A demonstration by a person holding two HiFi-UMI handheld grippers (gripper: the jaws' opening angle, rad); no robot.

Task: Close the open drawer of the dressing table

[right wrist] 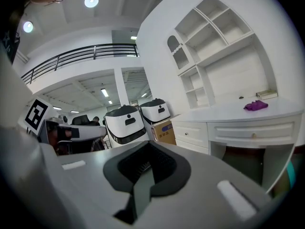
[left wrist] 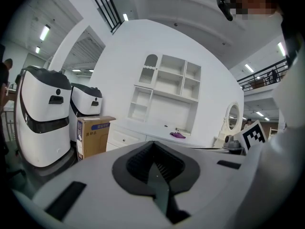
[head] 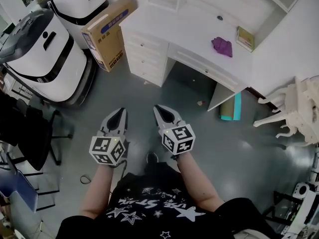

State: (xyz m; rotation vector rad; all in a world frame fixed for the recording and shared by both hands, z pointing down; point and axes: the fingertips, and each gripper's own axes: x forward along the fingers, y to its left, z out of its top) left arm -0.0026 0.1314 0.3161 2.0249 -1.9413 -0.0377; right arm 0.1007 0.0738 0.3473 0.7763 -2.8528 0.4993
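The white dressing table point(head: 199, 21) stands ahead of me, with a shelf unit on top. Its wide middle drawer point(head: 203, 66) sticks out a little from under the tabletop, and the right gripper view shows the same drawer point(right wrist: 252, 131). A stack of small drawers point(head: 144, 54) fills its left side. Both grippers hover over the grey floor, well short of the table. My left gripper point(head: 120, 113) is shut and holds nothing, its jaws point(left wrist: 155, 163) meeting in a thin line. My right gripper point(head: 160, 110) is also shut and empty point(right wrist: 145, 168).
A purple cloth point(head: 222, 46) and a small book point(head: 245, 38) lie on the tabletop. A cardboard box point(head: 107, 31) and two big white machines point(head: 42, 54) stand left of the table. An ornate white chair point(head: 294, 108) is at the right, a teal roll point(head: 232, 106) under the table.
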